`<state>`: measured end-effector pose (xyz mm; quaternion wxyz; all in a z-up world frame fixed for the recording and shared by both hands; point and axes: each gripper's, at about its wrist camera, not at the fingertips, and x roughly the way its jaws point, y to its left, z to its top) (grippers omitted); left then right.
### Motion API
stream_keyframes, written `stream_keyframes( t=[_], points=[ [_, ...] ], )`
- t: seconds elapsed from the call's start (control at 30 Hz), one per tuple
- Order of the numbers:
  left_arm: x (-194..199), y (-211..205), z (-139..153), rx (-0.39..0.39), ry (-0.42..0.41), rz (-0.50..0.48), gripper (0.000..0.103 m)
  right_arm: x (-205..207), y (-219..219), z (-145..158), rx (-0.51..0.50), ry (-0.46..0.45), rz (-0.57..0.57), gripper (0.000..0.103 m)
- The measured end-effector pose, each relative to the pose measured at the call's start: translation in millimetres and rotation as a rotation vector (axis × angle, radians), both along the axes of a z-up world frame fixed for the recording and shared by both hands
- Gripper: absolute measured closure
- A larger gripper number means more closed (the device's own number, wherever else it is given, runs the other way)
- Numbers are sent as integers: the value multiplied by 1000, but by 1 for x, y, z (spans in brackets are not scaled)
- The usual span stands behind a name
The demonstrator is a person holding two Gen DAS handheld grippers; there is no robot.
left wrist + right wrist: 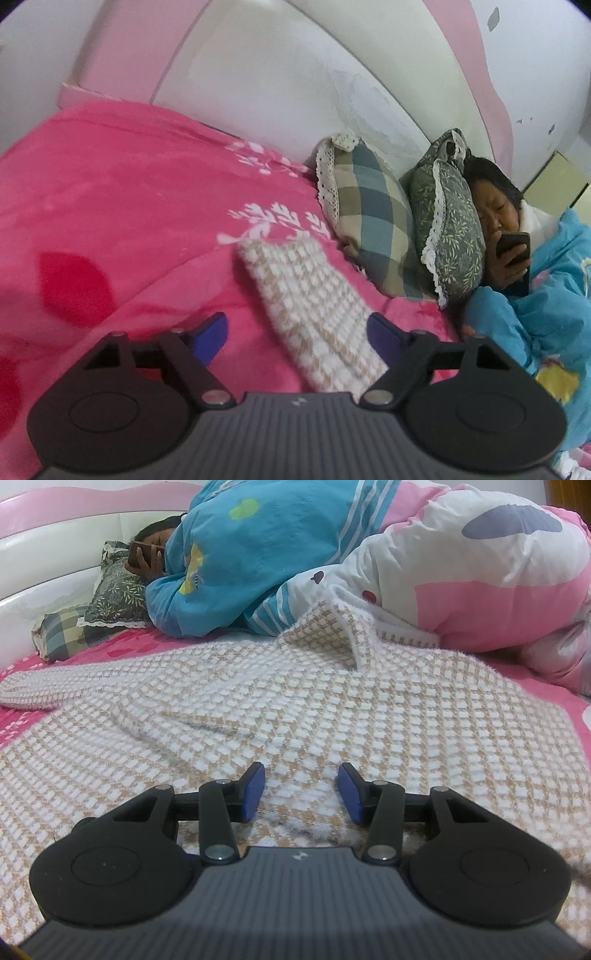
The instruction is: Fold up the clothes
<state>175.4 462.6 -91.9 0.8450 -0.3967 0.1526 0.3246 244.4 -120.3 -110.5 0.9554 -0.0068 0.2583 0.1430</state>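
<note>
A white and tan houndstooth knit garment (pixel 295 709) lies spread flat on the pink bed. One sleeve (pixel 314 310) stretches out across the pink blanket in the left wrist view. My left gripper (pixel 295 339) is open, its blue pads either side of the near end of that sleeve, a little above it. My right gripper (pixel 301 794) is open and empty, low over the garment's body near its front edge. The garment's far right corner (pixel 343 627) is turned up against a pink and white quilt.
A person (pixel 498 218) lies at the head of the bed under a blue quilt (pixel 258 554), holding a phone. Two pillows (pixel 373 218) lean on the white headboard (pixel 277 85). A pink and white quilt (pixel 480 583) is heaped at the right. The pink blanket (pixel 110 192) covers the left.
</note>
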Motion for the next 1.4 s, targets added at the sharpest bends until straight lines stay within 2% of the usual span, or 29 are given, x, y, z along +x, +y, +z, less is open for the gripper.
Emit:
stream_keyframes(
  t=[0.13,0.23,0.27,0.37,0.5,0.67,0.9,1.0,1.1,1.27,1.4],
  points=[
    [12,9,-8,27,20,3,44,0,0,0,4,0,-1,59],
    [18,13,-11,63,44,11,66,0,0,-1,5,0,-2,58],
    [19,14,-11,76,52,10,80,0,-1,-1,6,0,-1,58],
    [21,13,-8,123,50,1,86,0,-1,-1,11,0,-2,58],
    [23,-4,7,219,41,-16,88,1,-2,-1,14,0,-1,58],
    [24,-38,40,288,-16,-58,89,1,-3,-2,21,1,-1,58],
    [31,-133,94,456,-125,-273,90,1,-7,-2,53,7,0,58],
    [39,-182,113,492,-183,-384,90,2,-11,-3,87,14,1,58],
    [49,-236,125,514,-227,-499,90,3,-19,-3,144,26,5,58],
    [64,-319,128,519,-278,-678,90,4,-34,-5,254,42,8,58],
    [75,-379,118,547,-282,-807,91,4,-64,-11,461,54,1,58]
  ],
)
